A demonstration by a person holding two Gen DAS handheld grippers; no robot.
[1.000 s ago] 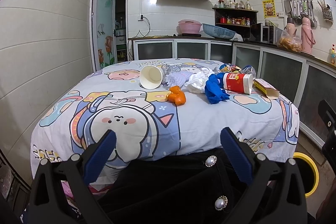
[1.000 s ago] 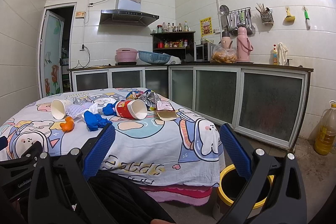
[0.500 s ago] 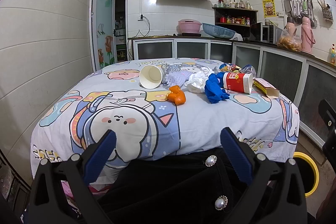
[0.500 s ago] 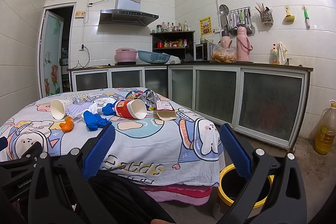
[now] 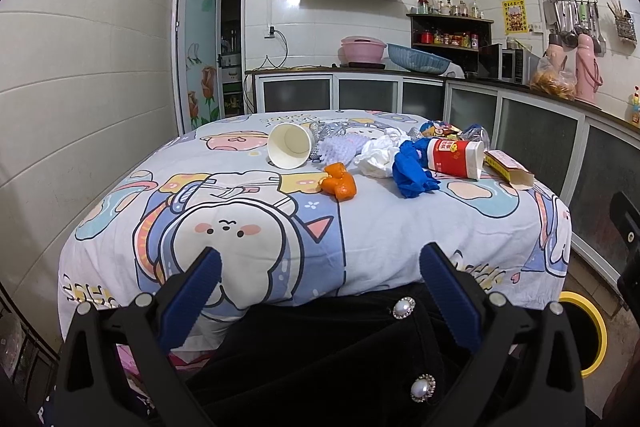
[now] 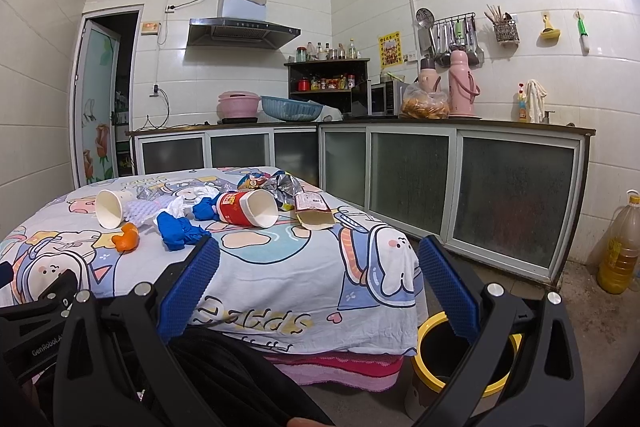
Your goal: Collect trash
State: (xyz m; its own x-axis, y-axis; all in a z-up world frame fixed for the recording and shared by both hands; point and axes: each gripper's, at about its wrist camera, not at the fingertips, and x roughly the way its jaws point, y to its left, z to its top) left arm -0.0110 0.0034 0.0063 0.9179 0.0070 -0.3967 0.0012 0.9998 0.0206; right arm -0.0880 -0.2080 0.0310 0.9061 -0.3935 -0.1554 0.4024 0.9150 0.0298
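Observation:
Trash lies on the table's cartoon cloth (image 5: pixel 240 227): a tipped white paper cup (image 5: pixel 289 145), an orange peel (image 5: pixel 339 181), crumpled white tissue (image 5: pixel 374 157), a blue glove (image 5: pixel 412 173), a tipped red noodle cup (image 5: pixel 454 158) and a flat carton (image 5: pixel 508 169). The same pile shows in the right wrist view, with the red cup (image 6: pixel 248 207) and the blue glove (image 6: pixel 178 231). My left gripper (image 5: pixel 320 273) is open and empty, short of the table's near edge. My right gripper (image 6: pixel 318 267) is open and empty, near the table's right corner.
A black bin with a yellow rim (image 6: pixel 460 351) stands on the floor by the table's right corner. Kitchen cabinets (image 6: pixel 440 171) run along the back and right walls. An oil bottle (image 6: pixel 618 247) stands on the floor at right. Dark clothing (image 5: pixel 340 367) lies under my left gripper.

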